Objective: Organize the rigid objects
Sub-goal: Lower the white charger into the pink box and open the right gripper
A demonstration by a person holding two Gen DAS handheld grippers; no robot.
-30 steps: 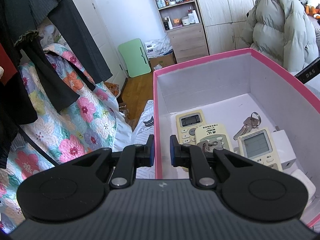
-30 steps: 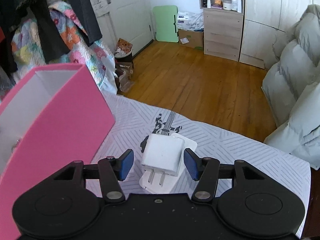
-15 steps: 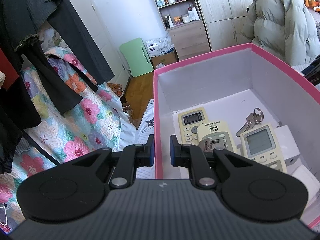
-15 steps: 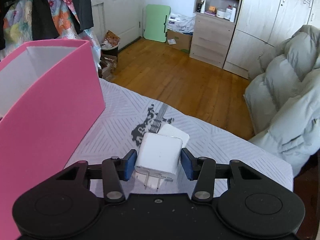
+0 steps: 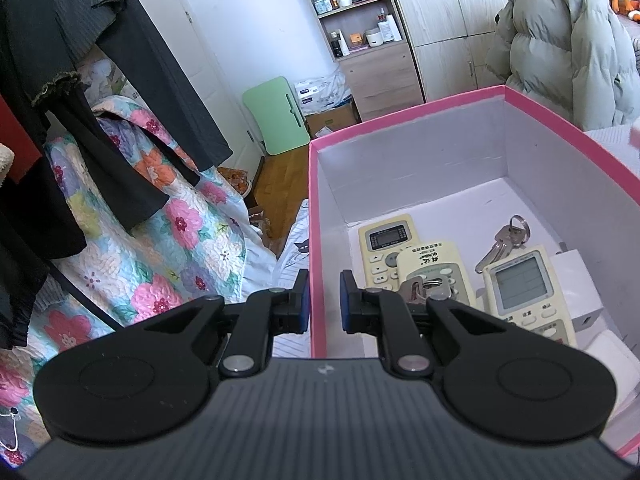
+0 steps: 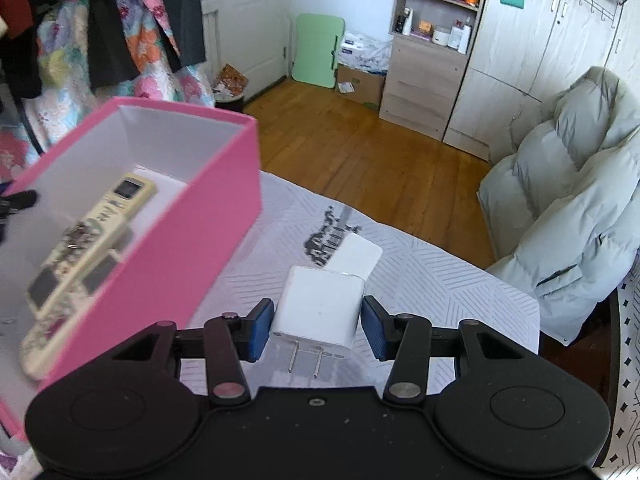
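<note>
Right gripper (image 6: 318, 330) clamped on a white plug adapter (image 6: 320, 310), both blue pads against its sides, prongs pointing back toward the camera. Adapter is lifted clear of the bedspread (image 6: 420, 280); a second white adapter (image 6: 356, 254) lies flat on the cloth just behind it. Left gripper (image 5: 323, 300) pinches the near wall of the pink box (image 5: 312, 208), one pad outside, one inside, jaws narrow.

Box sits on the same surface, to the left of the held adapter in the right wrist view. Inside it: three cream remotes (image 5: 524, 284), two sets of keys (image 5: 506, 242), white adapters (image 5: 576, 276) along the right side.

Surface: pale grey-white bedspread with a chevron line pattern and a dark printed graphic (image 6: 326, 236).

Room: wood floor (image 6: 360, 152), light-wood wardrobe and open shelf unit (image 6: 436, 12) with bottles and jars, green folded table (image 6: 318, 50) leaning on the white wall, cardboard box (image 6: 360, 80) beside it, grey puffer jacket (image 6: 568, 196) at right, floral quilt (image 5: 160, 240) and dark clothes (image 5: 120, 60) hanging at left.
</note>
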